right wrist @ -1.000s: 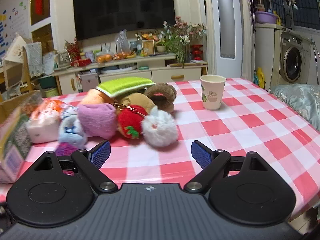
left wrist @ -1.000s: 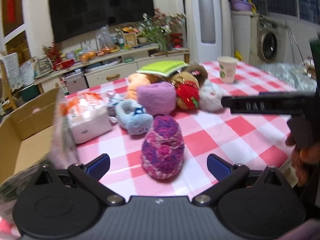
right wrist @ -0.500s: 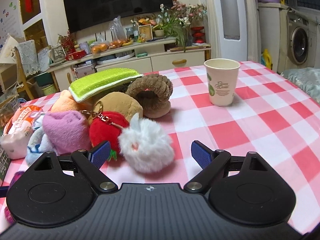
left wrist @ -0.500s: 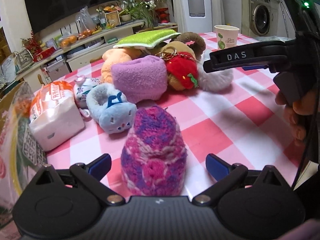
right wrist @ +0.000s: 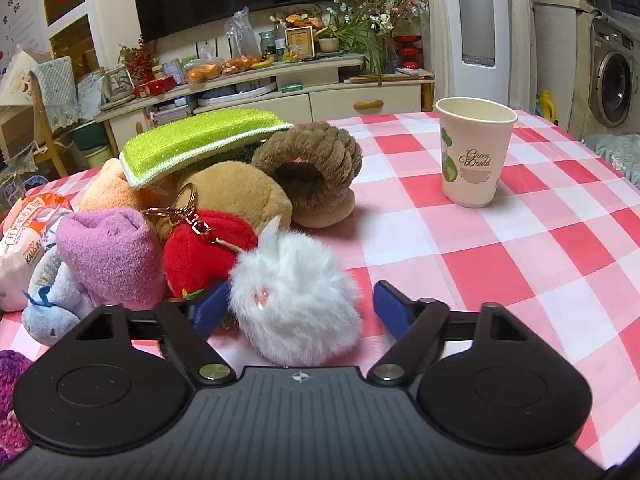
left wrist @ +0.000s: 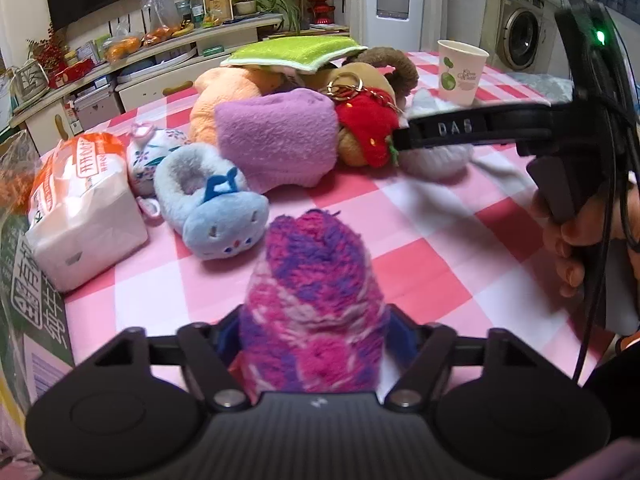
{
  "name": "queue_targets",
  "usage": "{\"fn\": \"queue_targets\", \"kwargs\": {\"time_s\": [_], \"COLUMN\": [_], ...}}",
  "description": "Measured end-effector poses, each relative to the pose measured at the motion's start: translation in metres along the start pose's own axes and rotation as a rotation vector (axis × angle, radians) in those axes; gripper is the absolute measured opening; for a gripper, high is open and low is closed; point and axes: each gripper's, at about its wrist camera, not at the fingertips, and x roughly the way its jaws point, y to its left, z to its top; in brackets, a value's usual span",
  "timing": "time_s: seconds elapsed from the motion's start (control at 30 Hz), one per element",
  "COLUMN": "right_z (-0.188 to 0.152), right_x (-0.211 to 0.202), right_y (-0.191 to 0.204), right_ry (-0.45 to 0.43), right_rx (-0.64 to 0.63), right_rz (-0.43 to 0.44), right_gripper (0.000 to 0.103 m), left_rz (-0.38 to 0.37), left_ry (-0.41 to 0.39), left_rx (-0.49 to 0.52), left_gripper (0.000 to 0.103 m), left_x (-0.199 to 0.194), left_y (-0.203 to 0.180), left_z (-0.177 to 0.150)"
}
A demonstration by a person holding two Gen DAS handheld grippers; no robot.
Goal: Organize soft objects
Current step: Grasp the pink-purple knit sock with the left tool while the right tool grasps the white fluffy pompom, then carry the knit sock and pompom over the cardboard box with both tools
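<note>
The left hand-held gripper (left wrist: 314, 334) is closing around a fuzzy pink-and-purple knitted roll (left wrist: 316, 296) that stands on the checked counter (left wrist: 432, 248). Both blue pads sit tight against its sides, half hidden by the pile, so the roll is pinched between them. Its yarn is mottled magenta, violet and pale pink, tapering to a rounded top.

The right hand-held gripper (right wrist: 300, 308) is also closing, its jaws still spread wide. A white fluffy pom-pom (right wrist: 296, 304) lies between them; the left pad is at the fur's edge, the right pad stands clear of it, so nothing is gripped yet. From the left wrist view, this gripper reaches in from the right, a hand (left wrist: 576, 240) on its handle.

Just beyond the roll lies a pale blue plush slipper (left wrist: 212, 208), with a tissue pack (left wrist: 84, 208) to its left. Behind them is a heap: a folded lilac towel (left wrist: 276, 140), a red plush strawberry (right wrist: 204, 248) with a keyring, a tan plush (right wrist: 236, 196), a brown braided ring (right wrist: 316, 172), an orange plush (left wrist: 228, 96), and a green sponge cloth (right wrist: 200, 140) on top. A paper cup (right wrist: 474, 156) stands apart, far right.
</note>
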Motion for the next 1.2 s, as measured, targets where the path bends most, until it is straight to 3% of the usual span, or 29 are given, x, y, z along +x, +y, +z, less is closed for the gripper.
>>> {"fn": "queue_targets", "kwargs": {"time_s": [0.07, 0.17, 0.6, 1.2], "right_z": [-0.001, -0.002, 0.002, 0.042], "right_x": [0.004, 0.003, -0.042, -0.107], "right_y": [0.001, 0.007, 0.029, 0.066], "right_ry": [0.01, 0.006, -0.172, -0.241], "right_rx": [-0.017, -0.036, -0.062, 0.02], "right_rz": [-0.013, -0.023, -0.049, 0.077], "right_gripper": [0.072, 0.063, 0.057, 0.057], "left_rz": [-0.014, -0.035, -0.064, -0.112], "left_ry": [-0.001, -0.005, -0.109, -0.297], "left_rx": [-0.018, -0.044, -0.087, -0.171], "left_gripper": [0.061, 0.057, 0.054, 0.054], "left_x": [-0.003, -0.007, -0.036, -0.085], "left_y": [0.004, 0.011, 0.031, 0.076], "left_z": [0.001, 0.001, 0.007, 0.022]}}
